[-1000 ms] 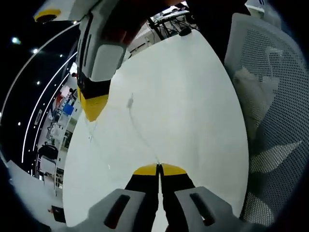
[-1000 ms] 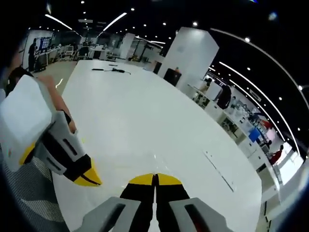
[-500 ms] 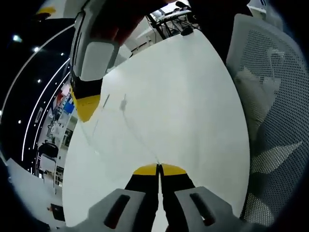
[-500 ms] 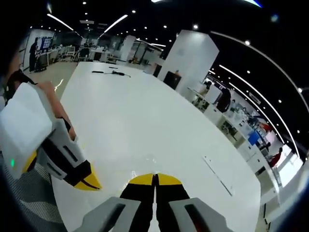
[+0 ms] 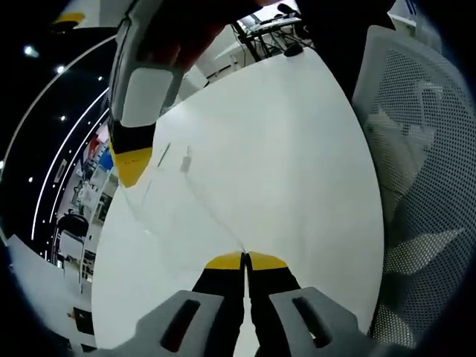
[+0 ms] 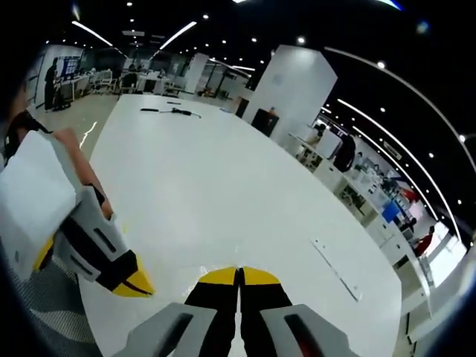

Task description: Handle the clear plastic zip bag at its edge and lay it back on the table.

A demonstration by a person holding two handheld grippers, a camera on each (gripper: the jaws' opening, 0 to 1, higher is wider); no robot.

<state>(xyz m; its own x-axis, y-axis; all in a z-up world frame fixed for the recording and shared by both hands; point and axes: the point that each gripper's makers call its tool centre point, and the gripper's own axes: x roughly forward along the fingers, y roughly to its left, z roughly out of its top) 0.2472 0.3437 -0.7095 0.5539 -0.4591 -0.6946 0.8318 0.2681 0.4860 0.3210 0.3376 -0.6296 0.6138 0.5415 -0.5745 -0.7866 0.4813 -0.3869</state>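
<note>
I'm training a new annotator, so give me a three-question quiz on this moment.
1. True or false: the left tongs have their jaws wide open.
2. The table top is: A) white B) black C) wooden.
3. Fill in: in the left gripper view, a white mesh ____ stands beside the table.
Key: 1 false; 2 A; 3 chair.

Both views look closely across the shared white table (image 5: 297,163).

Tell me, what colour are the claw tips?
Yellow, over black; clearest on the left claw in the left gripper view.
</note>
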